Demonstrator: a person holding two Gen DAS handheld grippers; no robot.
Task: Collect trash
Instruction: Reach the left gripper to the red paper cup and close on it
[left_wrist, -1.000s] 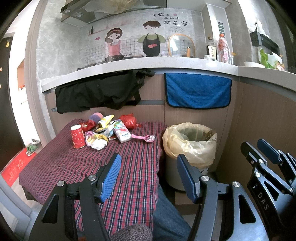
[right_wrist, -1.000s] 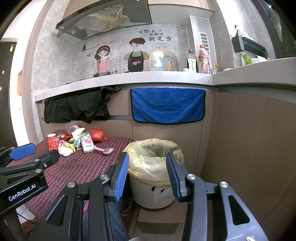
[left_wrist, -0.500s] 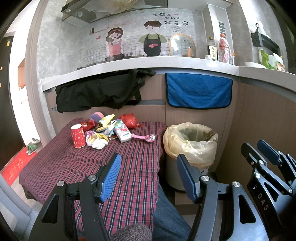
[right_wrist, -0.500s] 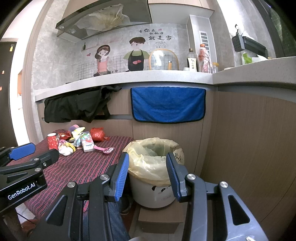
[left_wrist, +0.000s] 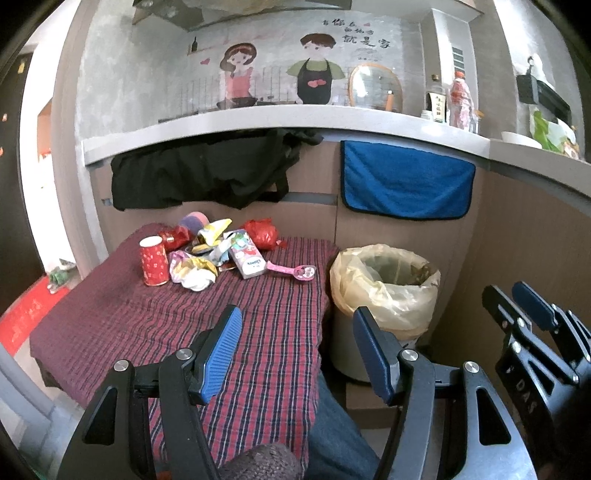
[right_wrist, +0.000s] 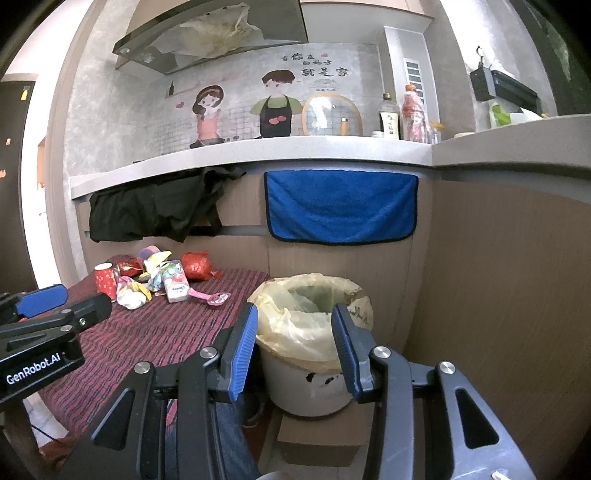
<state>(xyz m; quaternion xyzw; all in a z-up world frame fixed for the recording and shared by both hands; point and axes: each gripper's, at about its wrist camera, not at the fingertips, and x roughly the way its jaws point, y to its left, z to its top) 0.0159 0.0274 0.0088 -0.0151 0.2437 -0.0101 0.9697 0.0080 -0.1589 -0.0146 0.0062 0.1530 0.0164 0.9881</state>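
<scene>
Left wrist view: cloth (left_wrist: 155, 325), red plaid weave, soft and lightly rumpled, covered a low table.
Trash (left_wrist: 210, 254): lay heaped at the cloth's far end, below the counter; crumpled foil and paper wrappers, glossy, irregular in shape.
Cup (left_wrist: 153, 260): red printed paper, cylindrical, stood upright at the heap's left edge.
Carton (left_wrist: 247, 254): small white rectangular box with pink print, lay flat on the heap's right side.
Spoon (left_wrist: 293, 269): pink plastic, lay just right of the carton.
Red bag (left_wrist: 262, 230): shiny, scrunched, sat behind the carton.
Bin (right_wrist: 310, 384): round white tub lined with a wrinkled yellowish plastic bag (right_wrist: 295, 325), stood on the floor beside the cloth's right edge.
Towel (right_wrist: 340, 206): blue plush rectangle, hung from the counter above the bin.
Left gripper (left_wrist: 295, 347): black frame, ribbed blue pads; jaws parted, nothing between them, above the near cloth.
Right gripper (right_wrist: 293, 349): same build; jaws parted, empty, before the bin.
</scene>
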